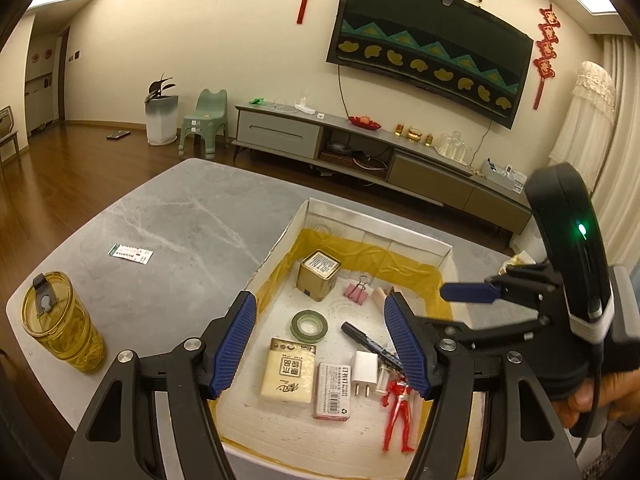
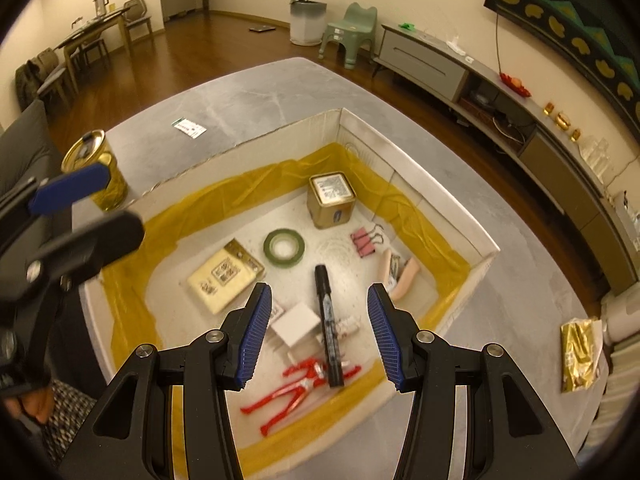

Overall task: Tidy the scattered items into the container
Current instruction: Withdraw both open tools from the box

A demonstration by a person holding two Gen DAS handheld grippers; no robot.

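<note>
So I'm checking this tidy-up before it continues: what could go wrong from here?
The small packet and amber tumbler sit outside the box and may get missed. The box is crowded, so a drop could hit the marker or red figure. Both open grippers, left gripper and right gripper, hover close and might collide.

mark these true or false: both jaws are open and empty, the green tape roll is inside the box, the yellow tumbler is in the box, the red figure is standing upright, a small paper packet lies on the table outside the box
1. Both the left gripper and the right gripper have open, empty jaws. True.
2. The green tape roll lies inside the box. True.
3. The yellow tumbler is in the box. False: it stands on the table outside it.
4. The red figure stands upright. False: it lies flat on the box floor.
5. A small paper packet lies on the table outside the box. True.
</note>
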